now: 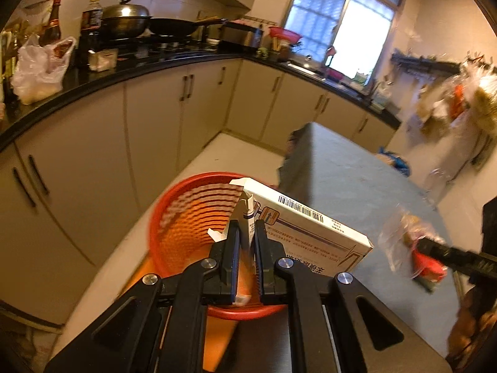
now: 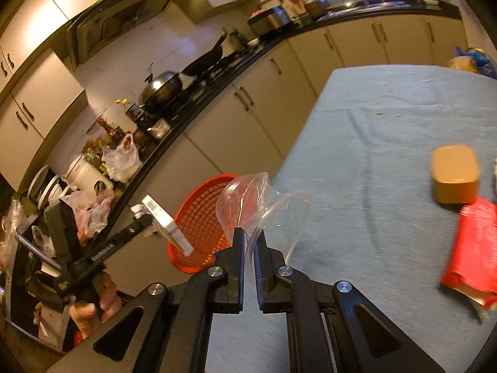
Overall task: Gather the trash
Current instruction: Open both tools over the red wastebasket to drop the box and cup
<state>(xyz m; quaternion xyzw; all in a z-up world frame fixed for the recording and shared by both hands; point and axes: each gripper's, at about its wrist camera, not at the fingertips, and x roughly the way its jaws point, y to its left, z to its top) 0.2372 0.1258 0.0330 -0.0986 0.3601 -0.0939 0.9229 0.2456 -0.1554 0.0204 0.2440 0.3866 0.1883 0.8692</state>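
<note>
My left gripper [image 1: 247, 227] is shut on the flap end of a white cardboard box [image 1: 310, 227] with a barcode, held above the red mesh basket [image 1: 186, 217] that stands on the floor beside the table. My right gripper [image 2: 250, 233] is shut on a crumpled clear plastic wrapper [image 2: 248, 199], near the table's left edge and just right of the basket [image 2: 198, 217]. In the right wrist view the left gripper [image 2: 146, 220] with the white box [image 2: 164, 227] sits over the basket's near side. In the left wrist view the right gripper [image 1: 419, 245] and wrapper [image 1: 397, 233] are blurred.
The table [image 2: 388, 124] has a light blue cloth; a tan box [image 2: 455, 174] and a red packet [image 2: 475, 248] lie on its right side. A black counter [image 1: 124, 68] with a wok, bottles and plastic bags runs along cream cabinets behind the basket.
</note>
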